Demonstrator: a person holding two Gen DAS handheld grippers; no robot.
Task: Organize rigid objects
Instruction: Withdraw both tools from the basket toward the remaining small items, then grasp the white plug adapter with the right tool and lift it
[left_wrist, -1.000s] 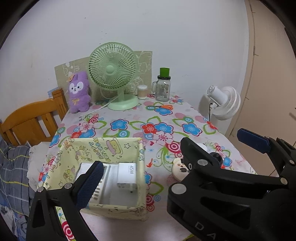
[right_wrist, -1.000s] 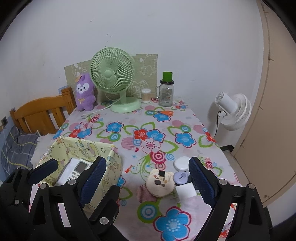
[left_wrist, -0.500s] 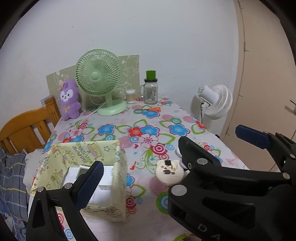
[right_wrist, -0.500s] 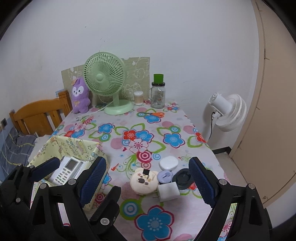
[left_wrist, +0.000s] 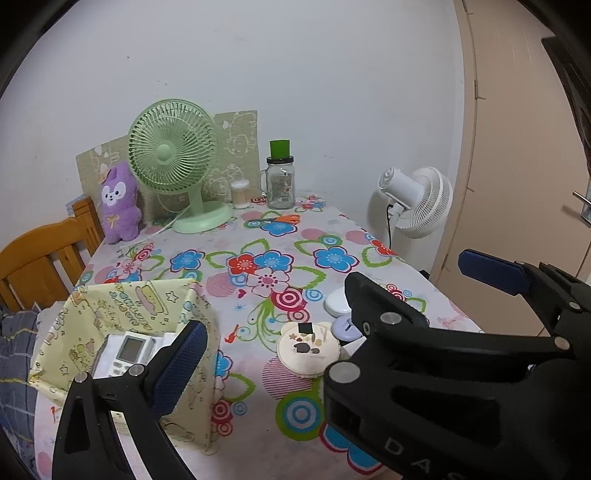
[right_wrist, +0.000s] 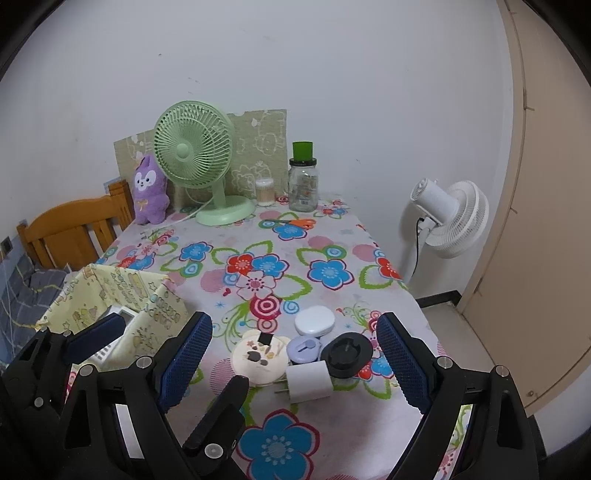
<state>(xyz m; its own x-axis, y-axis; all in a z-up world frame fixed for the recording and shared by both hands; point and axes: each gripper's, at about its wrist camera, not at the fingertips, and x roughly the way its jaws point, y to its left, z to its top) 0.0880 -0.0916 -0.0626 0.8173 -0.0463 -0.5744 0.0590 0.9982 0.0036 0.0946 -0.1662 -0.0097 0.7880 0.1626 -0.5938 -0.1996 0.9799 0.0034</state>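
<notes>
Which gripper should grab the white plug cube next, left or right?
Right. The right gripper is open with the white plug cube between its fingers, nothing held. The left gripper, also open, sits over by the yellow fabric box, farther from the cube.

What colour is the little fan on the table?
Pale green desk fan, clearest in the right wrist view.

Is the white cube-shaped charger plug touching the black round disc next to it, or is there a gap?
Cannot tell. In the right wrist view the white cube-shaped charger plug and the black round disc overlap with no tablecloth showing between them, but the disc may just sit behind it.
</notes>
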